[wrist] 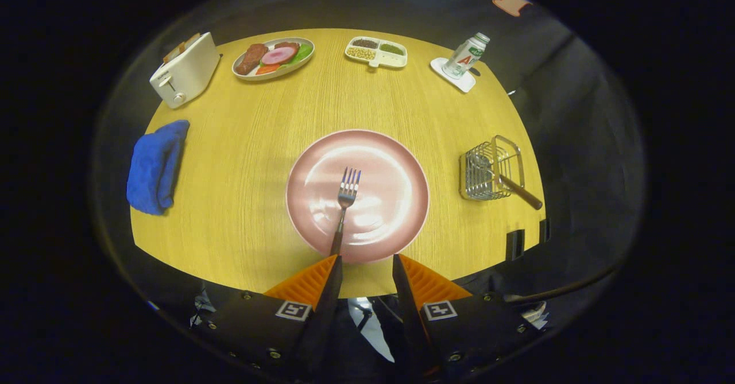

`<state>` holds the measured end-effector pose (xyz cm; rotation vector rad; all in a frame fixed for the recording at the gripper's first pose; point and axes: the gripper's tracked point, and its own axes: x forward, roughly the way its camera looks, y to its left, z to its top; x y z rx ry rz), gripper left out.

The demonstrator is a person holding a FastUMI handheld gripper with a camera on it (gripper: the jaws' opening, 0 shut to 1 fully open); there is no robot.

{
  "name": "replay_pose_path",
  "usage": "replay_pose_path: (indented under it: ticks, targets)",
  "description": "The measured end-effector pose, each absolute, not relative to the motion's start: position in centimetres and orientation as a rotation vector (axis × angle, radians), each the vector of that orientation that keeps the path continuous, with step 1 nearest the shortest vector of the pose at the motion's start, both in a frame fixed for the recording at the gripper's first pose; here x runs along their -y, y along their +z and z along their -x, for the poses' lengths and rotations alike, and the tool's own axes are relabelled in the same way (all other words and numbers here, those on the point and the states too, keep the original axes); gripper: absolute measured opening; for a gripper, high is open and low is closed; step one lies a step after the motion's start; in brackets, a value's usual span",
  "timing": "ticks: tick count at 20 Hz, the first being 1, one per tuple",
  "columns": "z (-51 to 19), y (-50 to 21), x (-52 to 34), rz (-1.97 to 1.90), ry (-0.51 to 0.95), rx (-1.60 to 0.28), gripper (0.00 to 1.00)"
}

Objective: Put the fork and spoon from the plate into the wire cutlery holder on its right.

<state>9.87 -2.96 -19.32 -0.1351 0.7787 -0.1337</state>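
Observation:
A pink plate lies in the middle of the yellow table, just ahead of my fingers. A fork with a dark handle rests on it, tines pointing away, handle end reaching the plate's near rim by my left finger. To the plate's right stands the wire cutlery holder; a utensil with a brown handle leans out of it toward me, likely the spoon. My gripper hovers open above the table's near edge, nothing between its fingers.
A blue cloth lies at the table's left edge. Along the far side stand a white toaster, an oval dish of food, a divided tray of grains and a bottle on a white coaster.

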Motion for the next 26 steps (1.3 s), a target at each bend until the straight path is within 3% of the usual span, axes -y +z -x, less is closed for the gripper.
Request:
replay_pose_path:
  ticks: [19, 21, 22, 26]
  targets:
    - [-11.7, -28.6, 0.5, 0.056, -0.074, -0.957, 0.56]
    - [-11.7, -28.8, 0.2, 0.053, -0.060, -0.961, 0.40]
    - [-11.5, -28.7, 0.5, 0.065, -0.070, -0.964, 0.25]
    - [-11.8, -28.1, 0.1, 0.079, -0.052, -0.937, 0.08]
